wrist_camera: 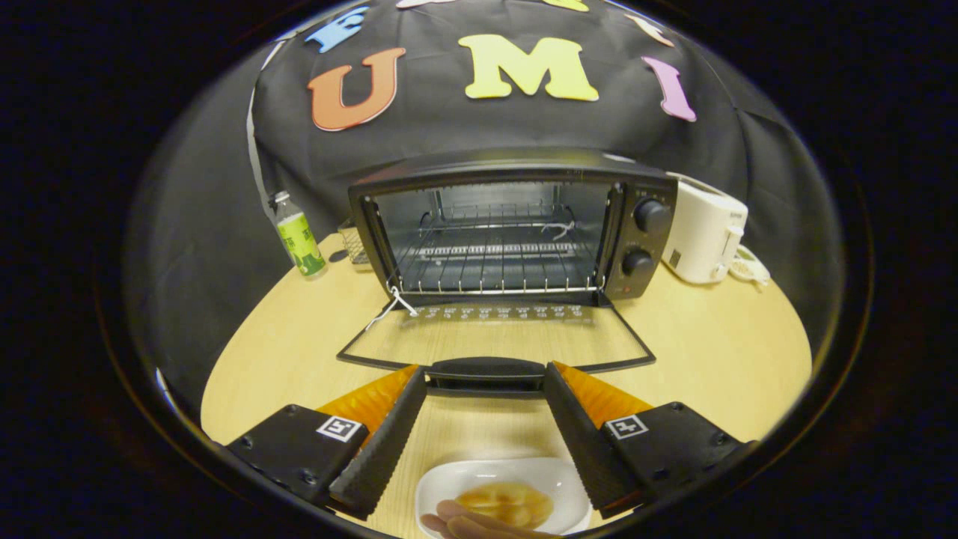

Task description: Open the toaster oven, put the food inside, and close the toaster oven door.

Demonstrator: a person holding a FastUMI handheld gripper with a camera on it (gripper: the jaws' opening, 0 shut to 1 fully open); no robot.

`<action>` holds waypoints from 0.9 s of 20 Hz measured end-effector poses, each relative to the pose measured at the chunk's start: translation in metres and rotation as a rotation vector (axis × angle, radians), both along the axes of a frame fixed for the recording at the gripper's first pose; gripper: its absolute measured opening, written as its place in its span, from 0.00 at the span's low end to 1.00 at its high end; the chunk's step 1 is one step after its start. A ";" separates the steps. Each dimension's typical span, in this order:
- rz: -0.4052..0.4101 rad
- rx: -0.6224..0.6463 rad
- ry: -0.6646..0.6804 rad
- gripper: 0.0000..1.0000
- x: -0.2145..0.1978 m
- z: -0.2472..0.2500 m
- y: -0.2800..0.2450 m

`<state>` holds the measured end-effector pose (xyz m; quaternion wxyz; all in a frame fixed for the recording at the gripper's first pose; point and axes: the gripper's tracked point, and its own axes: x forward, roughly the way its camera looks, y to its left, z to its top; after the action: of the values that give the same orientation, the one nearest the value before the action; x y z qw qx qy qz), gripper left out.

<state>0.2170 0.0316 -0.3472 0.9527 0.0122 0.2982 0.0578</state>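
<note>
Toaster oven open, door flat on counter.
Tool spread wide, holding nothing, fingertips at the door handle. Food on white plate, on the near side of the door between the fingers; a person's fingers touch it.

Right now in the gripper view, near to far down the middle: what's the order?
White plate with food between the open gripper fingers → door handle → lowered glass door → toaster oven rack.

Gripper view rides low over the table, facing forward along the fingers. Open toaster oven sits near, straight ahead against the booth wall.
</note>
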 end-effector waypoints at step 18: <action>0.023 -0.045 -0.093 1.00 -0.111 0.005 -0.031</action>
<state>0.1062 0.0009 -0.3419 0.9648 -0.0152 0.2550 0.0628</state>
